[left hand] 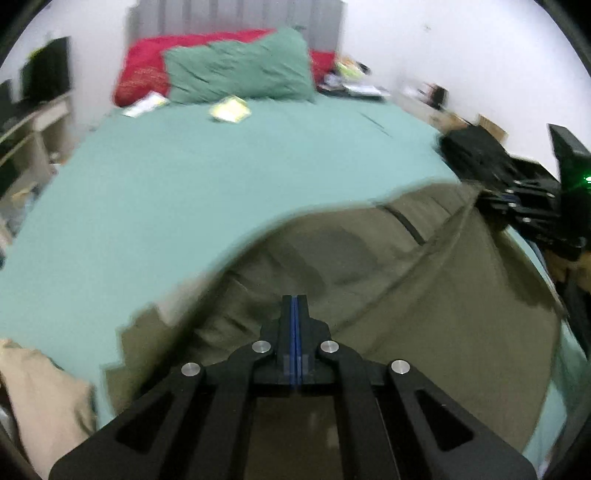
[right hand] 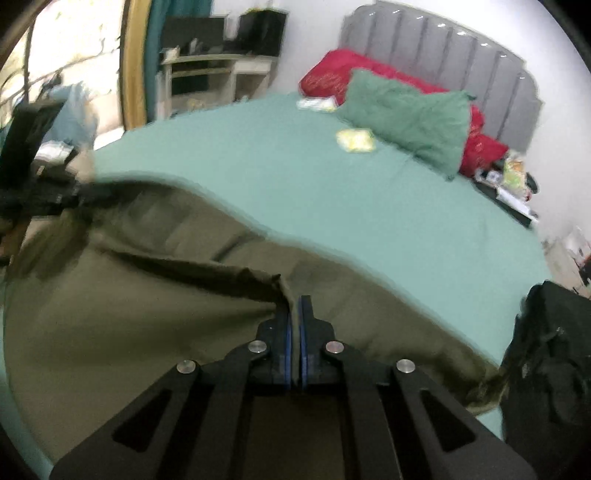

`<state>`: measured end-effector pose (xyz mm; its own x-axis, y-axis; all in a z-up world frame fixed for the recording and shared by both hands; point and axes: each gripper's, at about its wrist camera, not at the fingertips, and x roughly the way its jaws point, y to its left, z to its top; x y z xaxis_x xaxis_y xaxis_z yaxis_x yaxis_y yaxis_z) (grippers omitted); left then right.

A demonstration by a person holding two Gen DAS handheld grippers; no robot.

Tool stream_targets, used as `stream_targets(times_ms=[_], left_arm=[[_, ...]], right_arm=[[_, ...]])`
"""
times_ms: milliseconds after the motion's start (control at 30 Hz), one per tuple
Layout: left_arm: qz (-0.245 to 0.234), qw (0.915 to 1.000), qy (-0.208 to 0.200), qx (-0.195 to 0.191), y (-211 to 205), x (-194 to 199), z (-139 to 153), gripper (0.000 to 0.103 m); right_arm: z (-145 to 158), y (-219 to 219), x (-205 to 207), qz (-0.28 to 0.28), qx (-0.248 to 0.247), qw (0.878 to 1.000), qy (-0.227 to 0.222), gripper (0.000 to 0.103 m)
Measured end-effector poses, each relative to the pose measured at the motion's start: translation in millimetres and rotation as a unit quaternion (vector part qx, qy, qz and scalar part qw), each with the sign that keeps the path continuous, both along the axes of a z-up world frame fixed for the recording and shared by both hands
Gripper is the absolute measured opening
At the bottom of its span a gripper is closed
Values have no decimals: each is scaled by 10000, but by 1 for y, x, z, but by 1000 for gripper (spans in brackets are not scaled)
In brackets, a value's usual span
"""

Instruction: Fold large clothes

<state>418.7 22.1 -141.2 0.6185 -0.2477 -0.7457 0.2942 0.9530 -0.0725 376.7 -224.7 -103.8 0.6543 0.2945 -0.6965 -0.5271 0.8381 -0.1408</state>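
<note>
Olive garment (left hand: 424, 295) hangs spread over the teal bed (left hand: 184, 192), right tool (right hand: 294, 301) clenched on its edge, left tool (left hand: 294, 299) clenched, grip unclear; folding barely begun.

- Your left gripper (left hand: 294, 299) is hanging over the garment (left hand: 388, 295), which is lying on the bed (left hand: 184, 192) beneath it.
- Ahead of it, a pillow (left hand: 240, 70) is sitting at the headboard (left hand: 236, 16).
- Your right gripper (right hand: 294, 299) is working to its right.

Black left gripper (left hand: 294, 301), blue-lined jaws, silver rivets
</note>
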Motion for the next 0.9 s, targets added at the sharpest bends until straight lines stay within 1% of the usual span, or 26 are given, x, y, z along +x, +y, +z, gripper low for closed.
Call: stream_targets(times_ms=[33, 100, 133, 167, 200, 233, 267, 300, 333, 367, 433, 467, 533, 567, 600, 667, 733, 767, 800, 833, 900], left_arm=[[263, 9996, 27, 47, 9, 9, 0, 0], [680, 9976, 161, -6, 27, 16, -2, 0], [899, 9954, 310, -153, 41, 19, -4, 0], [1017, 9936, 375, -315, 50, 19, -5, 2], [1070, 9927, 384, -412, 55, 17, -4, 4], [1077, 9922, 353, -518, 62, 12, 0, 12], [989, 9929, 320, -578, 64, 7, 3, 23], [821, 9940, 332, -639, 64, 4, 6, 27], [622, 9950, 409, -672, 63, -1, 8, 29], [433, 9954, 491, -705, 60, -6, 9, 29], [16, 9943, 668, -826, 52, -12, 6, 29], [-259, 9924, 871, -827, 43, -15, 3, 29], [-429, 9910, 1132, -574, 30, -12, -9, 29], [-368, 9917, 1146, -448, 26, -4, -15, 29], [-217, 9927, 1143, -311, 26, 4, -21, 29], [361, 9925, 1169, 80, 33, 26, -39, 29], [917, 9893, 1104, 244, 50, 37, -49, 29], [1327, 9850, 1065, 269, 63, 39, -52, 29], [1625, 9812, 1026, 169, 76, 35, -51, 29], [1695, 9807, 978, 34, 84, 29, -48, 29], [1761, 9805, 863, -125, 93, 13, -39, 36]], right_arm=[[5, 4, 15, -85, 70, 9999, -16, 3], [4, 16, 43, -185, 172, 9996, 100, 3], [1, 20, 53, -268, 172, 9994, 124, 3], [-4, 24, 61, -354, 160, 9991, 147, 4], [-10, 29, 72, -437, 124, 9988, 206, 4], [-20, 34, 83, -516, 56, 9981, 327, 7], [-29, 36, 89, -578, -23, 9972, 474, 15], [-36, 36, 94, -662, -84, 9956, 653, 21], [-42, 34, 99, -788, -103, 9940, 752, 37], [-41, 31, 98, -842, -99, 9940, 686, 50], [-34, 18, 90, -1080, -100, 9933, 389, 58], [-27, 11, 85, -1210, -15, 9923, 273, 60], [-11, -8, 65, -1437, 203, 9894, 55, 63], [-7, -14, 56, -1466, 224, 9889, -5, 64], [-3, -22, 44, -1510, 194, 9883, -52, 64], [-1, -44, 17, -1682, 96, 9857, -89, 65], [-6, -72, -10, -1939, 16, 9810, -2, 66], [-10, -85, -19, -2087, -39, 9780, 40, 66], [-15, -101, -32, -2287, -89, 9734, 114, 66], [-19, -115, -40, -2465, -98, 9689, 186, 66], [-32, -147, -62, -2809, -29, 9591, 353, 67]])
